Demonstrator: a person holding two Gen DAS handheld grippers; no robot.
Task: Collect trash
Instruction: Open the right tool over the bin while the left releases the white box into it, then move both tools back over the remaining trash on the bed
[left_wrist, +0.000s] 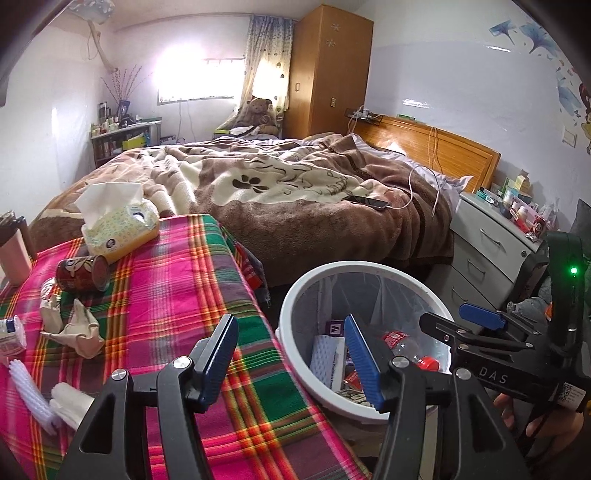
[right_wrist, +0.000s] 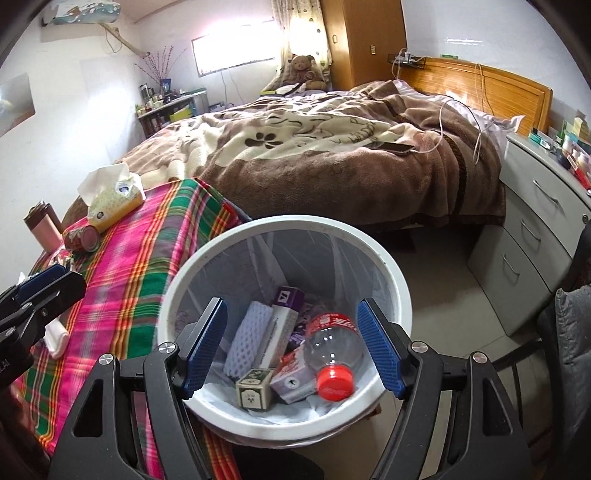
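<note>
The room is being lit by daylight from the window (left_wrist: 195, 79) at eleven o'clock, which is being blown out to glare; edges are being bent and darkened by fisheye distortion.

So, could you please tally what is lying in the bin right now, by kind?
In the bin:
Plastic bottle: 1
Foam sleeve: 1
Small boxes or cartons: 4
Total: 6 visible; anything underneath is hidden.

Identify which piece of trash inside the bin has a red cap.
The clear plastic bottle in the white bin; it alone has a red screw cap, while the boxes and foam sleeve beside it have none.
</note>
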